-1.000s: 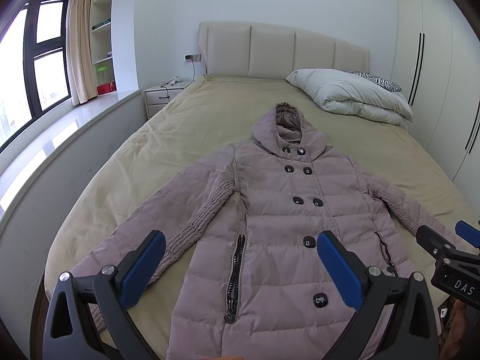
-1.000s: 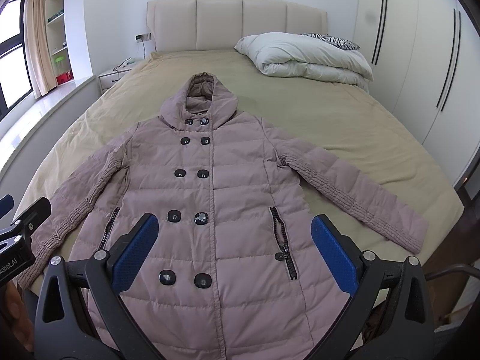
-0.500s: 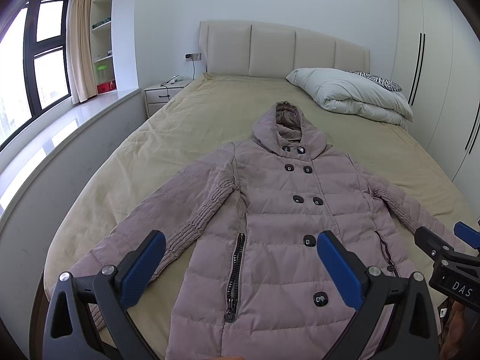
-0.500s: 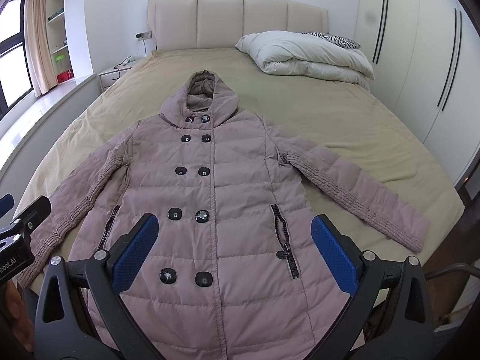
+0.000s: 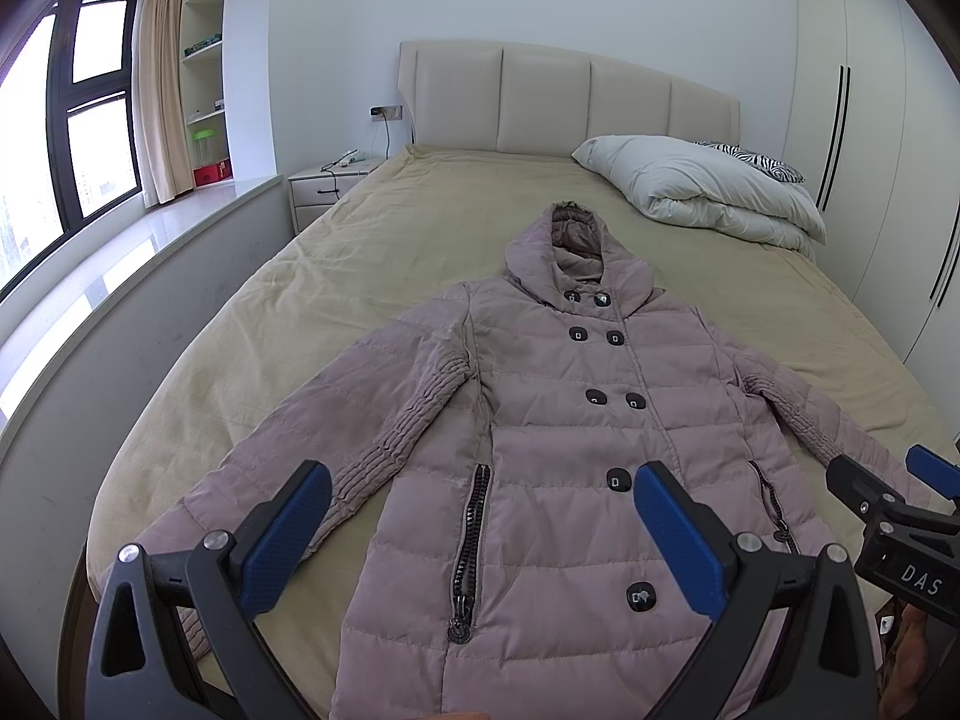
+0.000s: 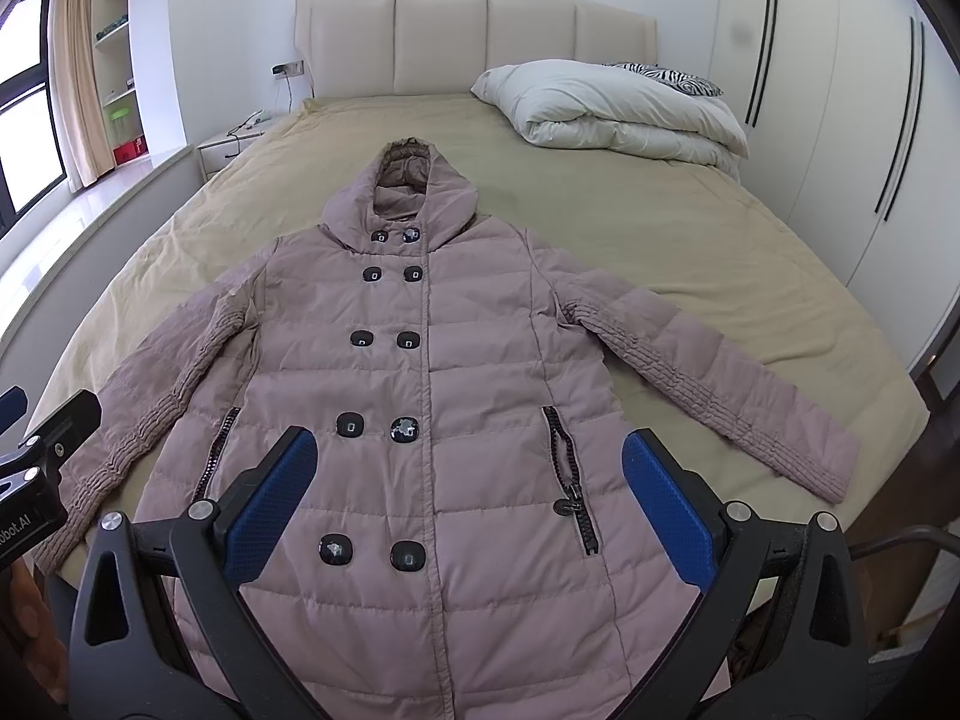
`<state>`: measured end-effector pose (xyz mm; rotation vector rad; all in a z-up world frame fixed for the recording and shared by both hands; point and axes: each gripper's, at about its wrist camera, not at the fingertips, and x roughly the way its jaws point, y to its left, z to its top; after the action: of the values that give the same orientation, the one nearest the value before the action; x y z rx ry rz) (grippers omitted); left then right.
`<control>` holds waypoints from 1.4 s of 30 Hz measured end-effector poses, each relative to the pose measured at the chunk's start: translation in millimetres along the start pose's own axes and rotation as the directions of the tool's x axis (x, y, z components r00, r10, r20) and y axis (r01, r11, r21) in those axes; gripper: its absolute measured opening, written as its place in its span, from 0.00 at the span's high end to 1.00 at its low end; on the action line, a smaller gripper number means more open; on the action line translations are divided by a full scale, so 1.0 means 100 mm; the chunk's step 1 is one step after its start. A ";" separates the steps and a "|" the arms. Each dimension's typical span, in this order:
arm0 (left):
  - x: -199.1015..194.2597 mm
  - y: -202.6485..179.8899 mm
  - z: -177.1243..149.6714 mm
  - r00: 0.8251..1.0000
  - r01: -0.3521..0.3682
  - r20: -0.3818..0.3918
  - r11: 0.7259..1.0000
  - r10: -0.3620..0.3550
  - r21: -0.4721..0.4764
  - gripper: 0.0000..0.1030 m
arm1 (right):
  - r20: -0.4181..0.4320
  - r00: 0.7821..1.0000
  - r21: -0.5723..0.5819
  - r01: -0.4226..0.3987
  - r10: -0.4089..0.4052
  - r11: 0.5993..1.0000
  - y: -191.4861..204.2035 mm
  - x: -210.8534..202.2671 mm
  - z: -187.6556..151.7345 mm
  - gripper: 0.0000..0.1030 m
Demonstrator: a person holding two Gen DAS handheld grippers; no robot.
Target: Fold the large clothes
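A mauve hooded puffer coat (image 5: pixel 558 438) lies flat and face up on the bed, hood toward the headboard, both sleeves spread out; it also fills the right wrist view (image 6: pixel 432 372). My left gripper (image 5: pixel 480 534) is open and empty, held above the coat's lower left part near the left pocket zip (image 5: pixel 468 540). My right gripper (image 6: pixel 468 498) is open and empty above the coat's lower front. The right gripper shows at the right edge of the left wrist view (image 5: pixel 888 504); the left gripper shows at the left edge of the right wrist view (image 6: pixel 36 456).
The bed (image 5: pixel 384 252) has a tan sheet and a padded headboard (image 5: pixel 564 102). A folded white duvet (image 5: pixel 702 192) lies at its far right. A nightstand (image 5: pixel 327 186) and window ledge (image 5: pixel 120 252) are left, wardrobes (image 6: pixel 840 120) right.
Both views have shifted very slightly; the coat sits a little lower in the right wrist view. The coat itself has not moved and both grippers stay open.
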<state>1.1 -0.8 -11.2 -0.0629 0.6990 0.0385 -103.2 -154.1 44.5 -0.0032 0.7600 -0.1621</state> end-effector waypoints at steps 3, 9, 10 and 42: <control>0.00 0.00 0.01 1.000 0.001 0.000 1.000 -0.001 -0.001 0.00 | 0.000 1.000 0.000 0.000 0.000 1.000 -0.01 -0.01 0.01 0.00; 0.00 0.00 0.01 1.000 0.001 -0.002 1.000 -0.001 0.000 0.00 | -0.003 1.000 0.000 -0.001 0.001 1.000 0.00 0.01 -0.01 0.00; 0.00 0.00 0.00 1.000 0.002 -0.002 1.000 -0.002 0.000 0.00 | -0.003 1.000 0.000 -0.001 0.001 1.000 0.00 0.01 -0.01 0.00; 0.47 1.34 -0.94 0.977 0.117 -0.099 0.862 -0.190 -0.493 0.00 | -0.095 0.970 0.096 -0.217 0.226 0.972 0.09 0.37 -0.28 0.00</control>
<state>-30.5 126.5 -119.4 -0.6132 0.8152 0.0559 -94.6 -149.5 -2.3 0.1715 0.8526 0.0188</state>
